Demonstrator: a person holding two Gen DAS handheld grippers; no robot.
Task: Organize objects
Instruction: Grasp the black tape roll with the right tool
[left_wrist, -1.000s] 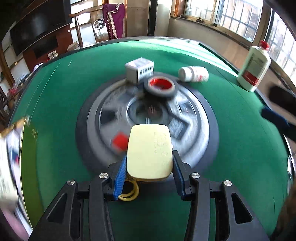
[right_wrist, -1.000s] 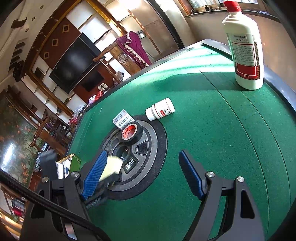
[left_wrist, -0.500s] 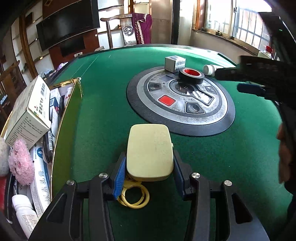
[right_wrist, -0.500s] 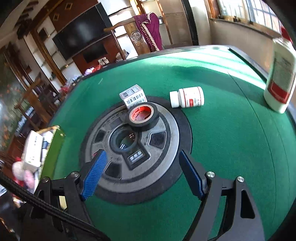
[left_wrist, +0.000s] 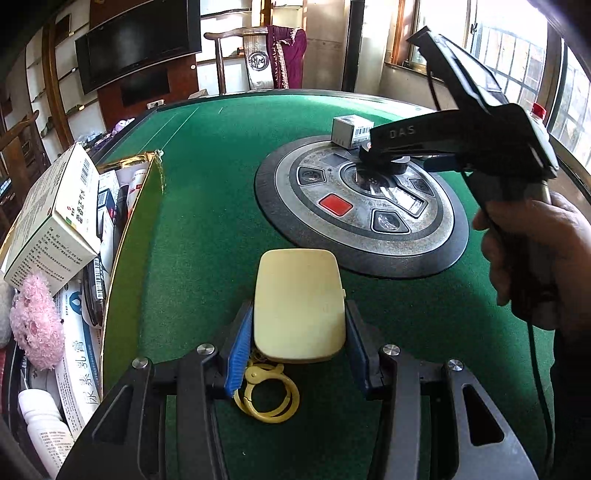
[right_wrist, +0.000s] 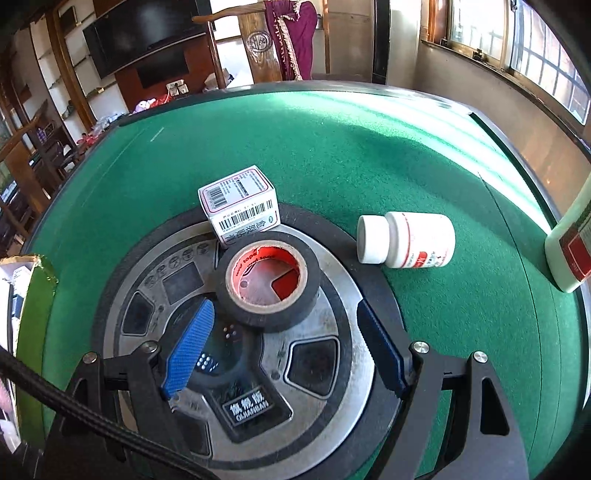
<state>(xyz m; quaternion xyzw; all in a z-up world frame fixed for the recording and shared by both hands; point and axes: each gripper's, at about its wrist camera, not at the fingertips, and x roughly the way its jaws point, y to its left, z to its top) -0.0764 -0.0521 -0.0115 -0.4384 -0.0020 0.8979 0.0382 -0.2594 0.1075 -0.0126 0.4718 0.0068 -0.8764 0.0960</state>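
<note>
My left gripper (left_wrist: 295, 343) is shut on a cream-yellow case (left_wrist: 299, 302) with a yellow clip ring (left_wrist: 267, 393) hanging below it, held over the green felt near the table's front. My right gripper (right_wrist: 284, 343) stands open, hovering just short of a black tape roll (right_wrist: 266, 282) with a red core. That roll lies on the round metal centre panel (right_wrist: 303, 424). A small white barcode box (right_wrist: 238, 205) sits just behind the tape. A white pill bottle (right_wrist: 406, 240) lies on its side to the right. In the left wrist view the right gripper (left_wrist: 384, 155) reaches over the tape.
An open box (left_wrist: 127, 221) at the table's left edge holds a medicine carton (left_wrist: 51, 218), a pink fluffy thing (left_wrist: 35, 326), a white bottle (left_wrist: 46, 428) and several packets. A tall white bottle (right_wrist: 570, 243) with a red label stands at the right edge. A hand (left_wrist: 535, 251) grips the right tool.
The left gripper swung left with the cream case, bringing the open box into view, then held still. The right gripper came down and closer to the tape roll, staying open.
</note>
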